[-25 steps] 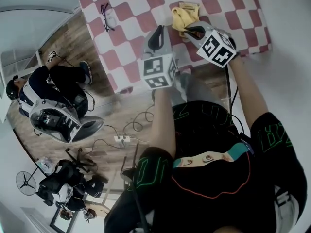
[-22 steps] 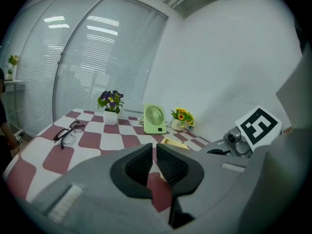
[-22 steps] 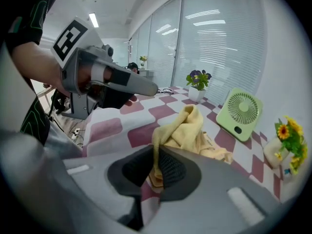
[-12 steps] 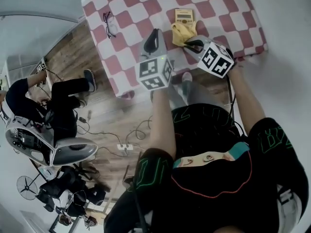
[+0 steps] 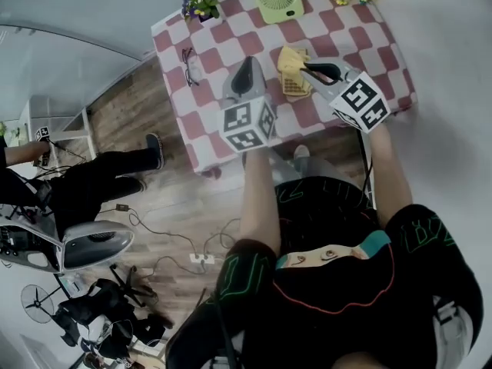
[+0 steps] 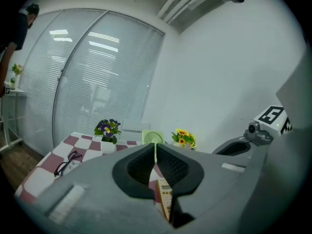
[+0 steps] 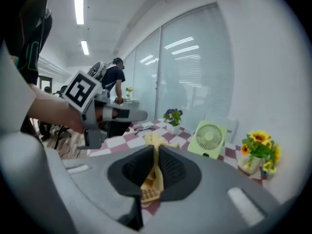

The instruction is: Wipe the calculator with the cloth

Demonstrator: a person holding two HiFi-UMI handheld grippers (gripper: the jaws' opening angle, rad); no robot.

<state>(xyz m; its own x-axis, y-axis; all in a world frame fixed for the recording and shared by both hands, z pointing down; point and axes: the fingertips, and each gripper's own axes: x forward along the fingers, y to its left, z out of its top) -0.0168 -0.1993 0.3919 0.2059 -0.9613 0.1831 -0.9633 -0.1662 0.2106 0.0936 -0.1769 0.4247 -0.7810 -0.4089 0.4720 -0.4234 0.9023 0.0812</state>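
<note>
We have the glasses (image 5: pixel 189 65) lying well left of the calculator (image 5: pixel 297 84) on the checked table (image 5: pixel 231 37); our left gripper (image 6: pixel 155 149) comes next, just left of the calculator, jaws pressed together on nothing; our right gripper (image 7: pixel 156 150) pinches the yellow cloth (image 5: pixel 290 58), bunched on the calculator's far end
</note>
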